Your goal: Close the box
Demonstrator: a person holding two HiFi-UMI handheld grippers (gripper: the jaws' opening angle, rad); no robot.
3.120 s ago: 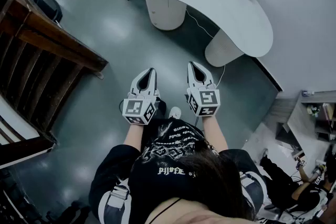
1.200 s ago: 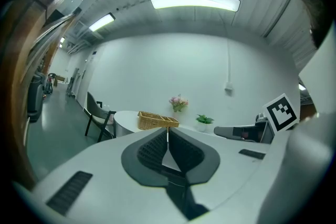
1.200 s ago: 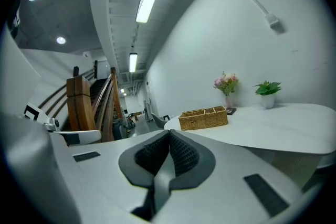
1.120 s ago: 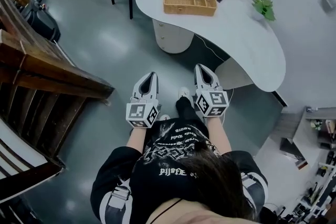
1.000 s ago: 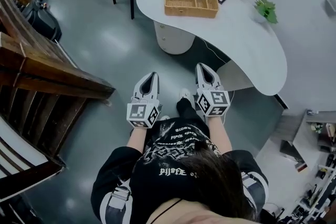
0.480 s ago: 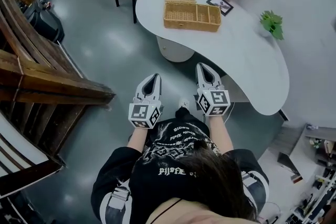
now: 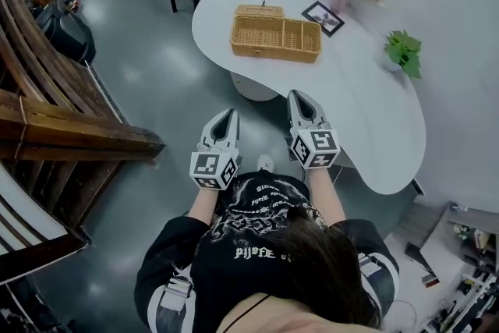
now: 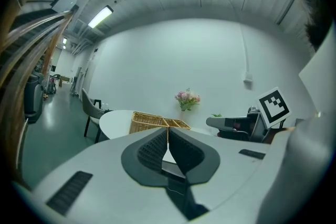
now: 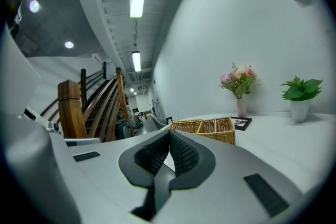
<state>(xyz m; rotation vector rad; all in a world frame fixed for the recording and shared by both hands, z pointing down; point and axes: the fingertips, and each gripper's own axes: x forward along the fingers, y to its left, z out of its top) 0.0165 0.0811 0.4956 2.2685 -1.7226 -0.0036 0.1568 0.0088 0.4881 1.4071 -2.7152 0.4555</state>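
A white curved bench (image 7: 374,113) carries the wicker box (image 7: 274,37) near its far left end, just beside a framed picture (image 7: 323,17). Well short of the box, the left claw (image 7: 224,115) and right claw (image 7: 298,97) hover side by side, jaws pressed together, empty.

Left forearm (image 7: 200,204) and right forearm (image 7: 322,195) reach out ahead of the chest, parallel. Left tongs (image 7: 224,115) and right tongs (image 7: 297,96) side by side, apart, pointing forward, near level. Both pairs of jaws pressed together, empty.
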